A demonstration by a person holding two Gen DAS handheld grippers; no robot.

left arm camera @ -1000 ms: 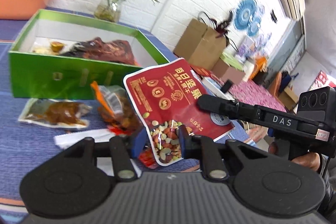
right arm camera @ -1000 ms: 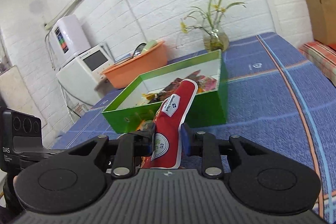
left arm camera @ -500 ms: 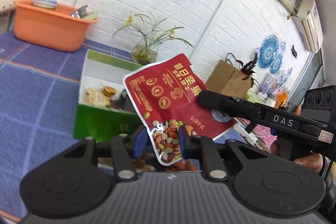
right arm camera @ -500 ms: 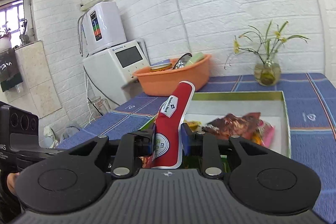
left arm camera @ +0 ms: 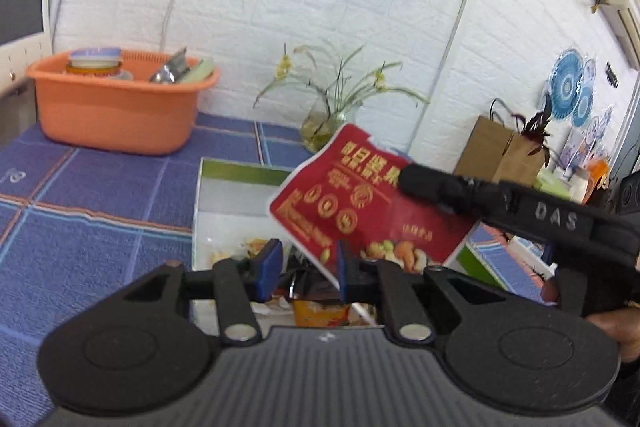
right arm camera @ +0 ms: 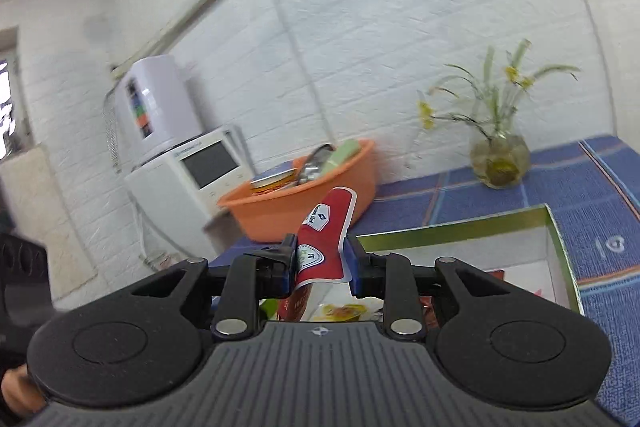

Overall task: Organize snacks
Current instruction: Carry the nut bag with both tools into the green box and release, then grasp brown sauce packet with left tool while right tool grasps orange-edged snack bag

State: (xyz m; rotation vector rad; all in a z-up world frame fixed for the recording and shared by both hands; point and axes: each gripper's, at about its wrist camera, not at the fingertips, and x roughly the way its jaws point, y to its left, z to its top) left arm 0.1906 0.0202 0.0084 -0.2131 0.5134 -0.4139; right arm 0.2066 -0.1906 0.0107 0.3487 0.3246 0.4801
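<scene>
box (left arm camera: pixel 236 169) contents mostly hidden behind gripper bodies, pouch (left arm camera: pixel 368 207) print blurred, perhaps nuts

red nut pouch (left arm camera: pixel 372 211): glossy, gold print, nut picture at its lower edge; tilted, mid-frame, above the box | green box (left arm camera: pixel 236 171): open, white inside, centre of frame on blue cloth | snack packets (left arm camera: pixel 320 311): loose, lower centre inside box
</scene>
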